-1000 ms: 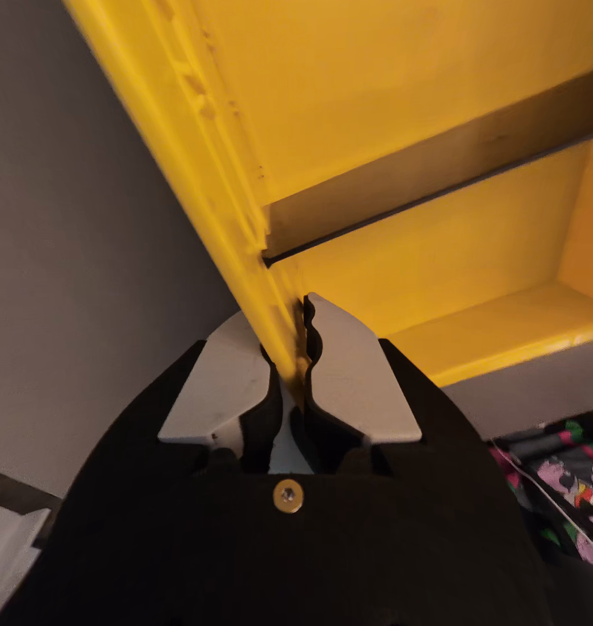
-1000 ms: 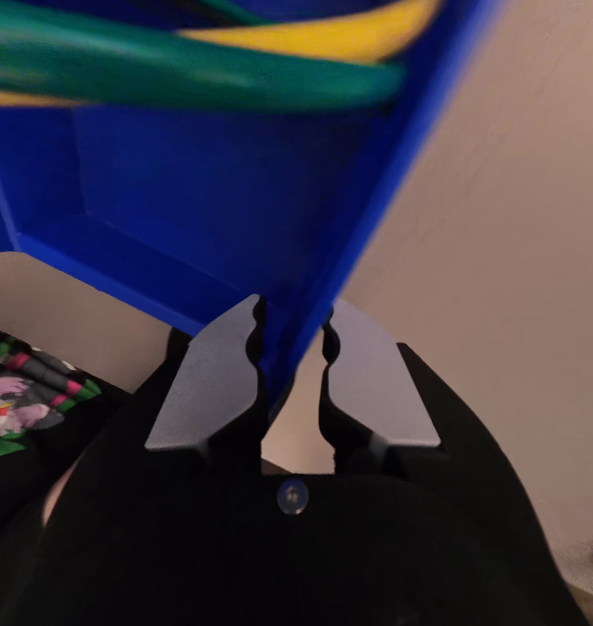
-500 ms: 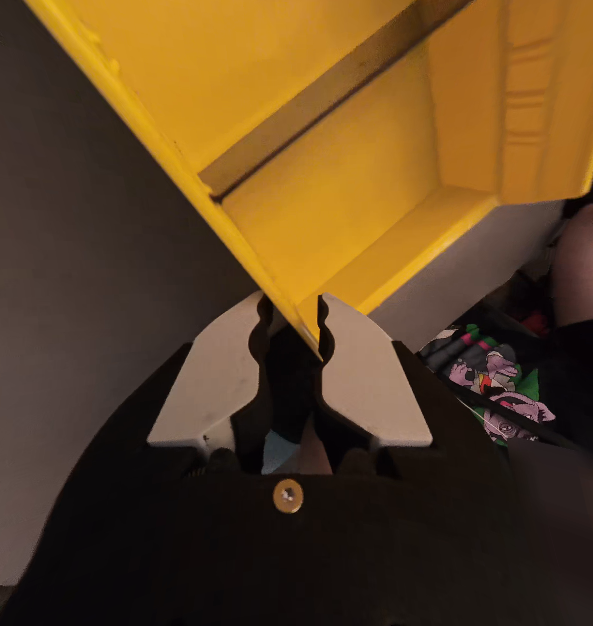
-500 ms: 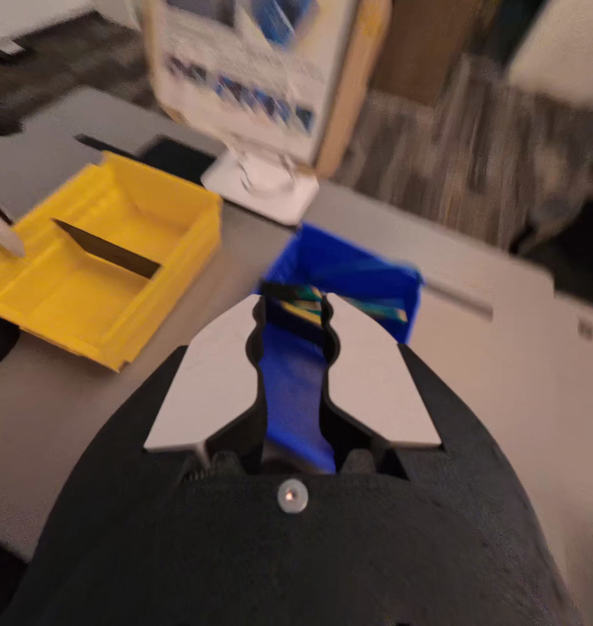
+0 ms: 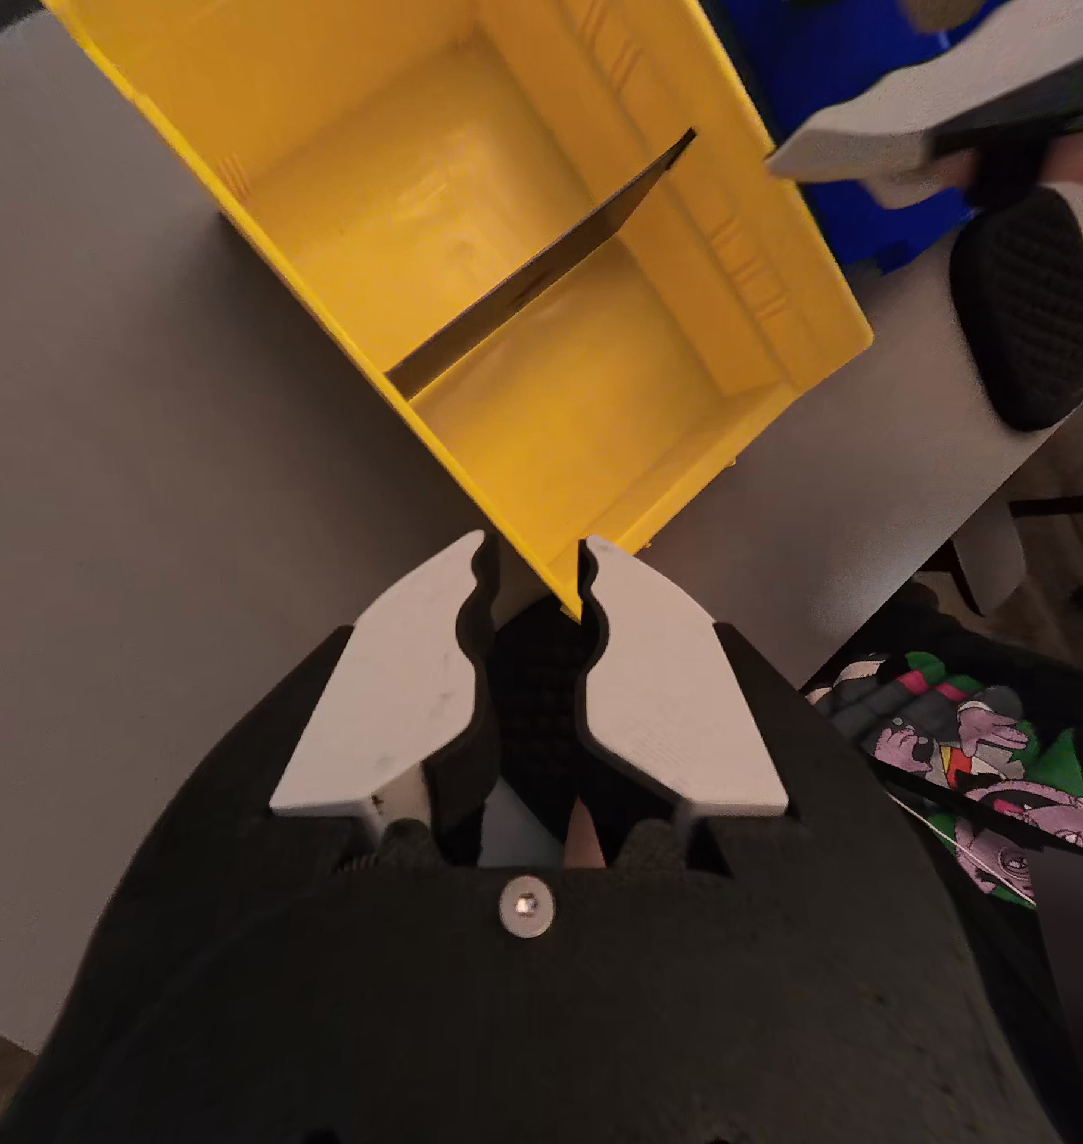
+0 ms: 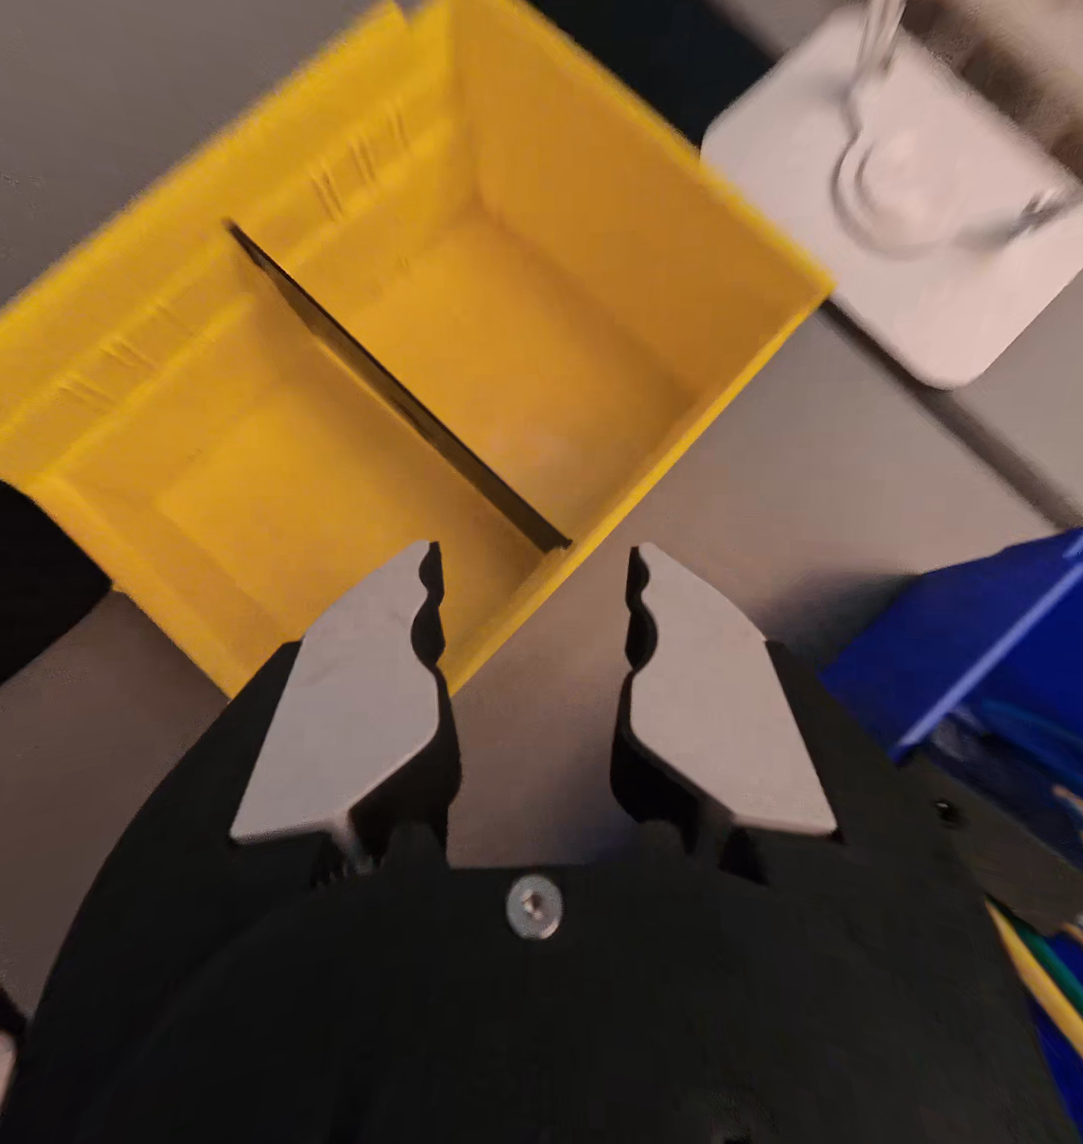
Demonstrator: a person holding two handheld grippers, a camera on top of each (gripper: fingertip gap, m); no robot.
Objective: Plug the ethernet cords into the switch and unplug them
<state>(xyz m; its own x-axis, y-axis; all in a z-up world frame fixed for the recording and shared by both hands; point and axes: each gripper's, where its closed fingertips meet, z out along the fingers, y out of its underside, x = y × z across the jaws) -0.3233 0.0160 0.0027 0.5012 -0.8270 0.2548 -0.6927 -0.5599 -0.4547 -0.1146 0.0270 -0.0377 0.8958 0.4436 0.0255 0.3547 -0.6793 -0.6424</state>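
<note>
No switch shows in either view. Green and yellow ethernet cords lie in a blue bin at the right of the right wrist view. The bin also shows in the left wrist view. An empty yellow bin with a black divider stands on the grey table. My left gripper is open and empty, with the bin's near corner between its fingers. My right gripper is wide open and empty, above the yellow bin's near wall. One of its fingers shows in the left wrist view.
A white stand base sits on the table behind the yellow bin. A black textured pad is at the table's right edge. A person's patterned clothing is below that edge.
My left gripper let go of the yellow bin's wall and drew back to its corner. My right gripper let go of the blue bin, swung left over the yellow bin and opened wider.
</note>
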